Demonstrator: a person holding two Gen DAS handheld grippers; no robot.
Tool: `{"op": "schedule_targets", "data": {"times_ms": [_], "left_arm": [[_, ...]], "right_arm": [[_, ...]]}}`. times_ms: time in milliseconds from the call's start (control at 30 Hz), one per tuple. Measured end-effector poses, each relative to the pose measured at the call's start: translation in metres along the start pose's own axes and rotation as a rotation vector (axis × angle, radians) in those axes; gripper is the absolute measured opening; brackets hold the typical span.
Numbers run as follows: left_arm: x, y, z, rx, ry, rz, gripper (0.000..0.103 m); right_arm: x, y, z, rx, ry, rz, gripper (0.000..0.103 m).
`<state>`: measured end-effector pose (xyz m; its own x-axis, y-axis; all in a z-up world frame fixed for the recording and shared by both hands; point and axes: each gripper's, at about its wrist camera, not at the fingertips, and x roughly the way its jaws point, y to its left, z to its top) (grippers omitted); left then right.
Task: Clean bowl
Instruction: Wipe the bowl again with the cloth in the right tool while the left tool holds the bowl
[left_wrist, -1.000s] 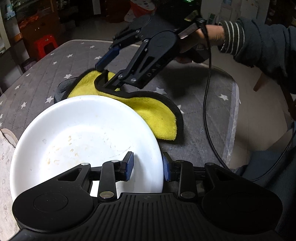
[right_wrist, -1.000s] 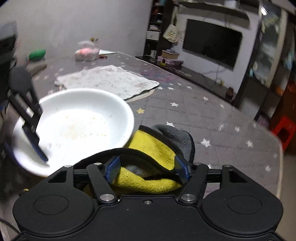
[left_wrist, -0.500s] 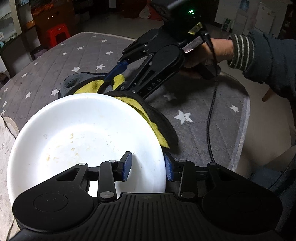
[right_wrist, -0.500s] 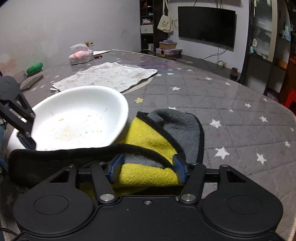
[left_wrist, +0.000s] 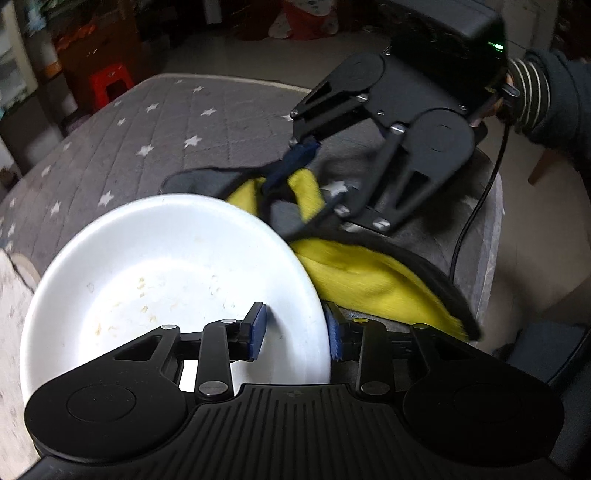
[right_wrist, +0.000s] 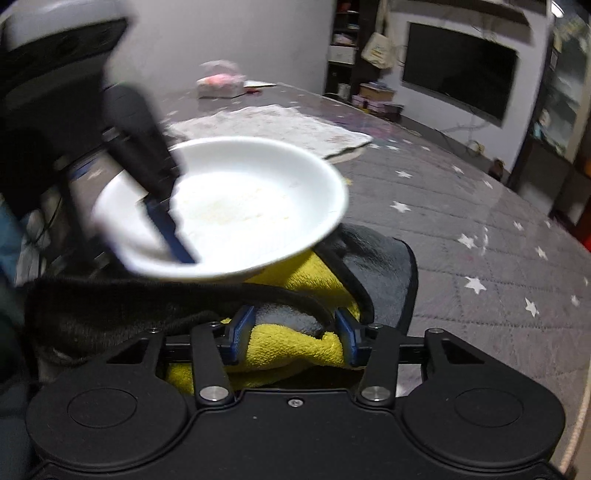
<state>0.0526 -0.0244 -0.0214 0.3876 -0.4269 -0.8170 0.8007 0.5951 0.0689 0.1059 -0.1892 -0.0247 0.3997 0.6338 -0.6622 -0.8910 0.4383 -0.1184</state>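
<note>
We hold the white bowl (left_wrist: 177, 280) by its near rim with our left hand-held gripper (left_wrist: 295, 330), one pad inside, one outside, clenched on the wall. It tilts above the star-patterned grey table (left_wrist: 155, 140), its mouth facing up, food specks inside. Our right hand-held gripper (right_wrist: 291, 334) grasps the yellow-and-grey cloth (right_wrist: 295, 277), which lies bunched just beside and under the bowl's far rim. The table's rounded edge is close on the right; open table stretches beyond. A pale placemat (right_wrist: 266, 125) lies behind.
</note>
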Motion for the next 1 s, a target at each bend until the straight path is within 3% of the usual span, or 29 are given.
{"op": "schedule_targets", "data": {"times_ms": [133, 600, 933, 1000], "left_arm": [[-0.002, 0.001, -0.004, 0.046, 0.0, -0.032, 0.034], [-0.015, 0.008, -0.026, 0.117, 0.004, -0.116, 0.034], [-0.012, 0.011, -0.013, -0.037, 0.018, -0.07, 0.036], [-0.009, 0.013, -0.009, -0.057, 0.017, -0.066, 0.037]], "right_arm": [[-0.005, 0.022, 0.002, -0.125, 0.001, -0.032, 0.047], [0.029, 0.014, 0.015, -0.237, -0.072, -0.125, 0.047], [0.05, 0.003, 0.023, -0.267, -0.078, -0.186, 0.046], [0.05, 0.004, 0.023, -0.271, -0.073, -0.183, 0.043]]}}
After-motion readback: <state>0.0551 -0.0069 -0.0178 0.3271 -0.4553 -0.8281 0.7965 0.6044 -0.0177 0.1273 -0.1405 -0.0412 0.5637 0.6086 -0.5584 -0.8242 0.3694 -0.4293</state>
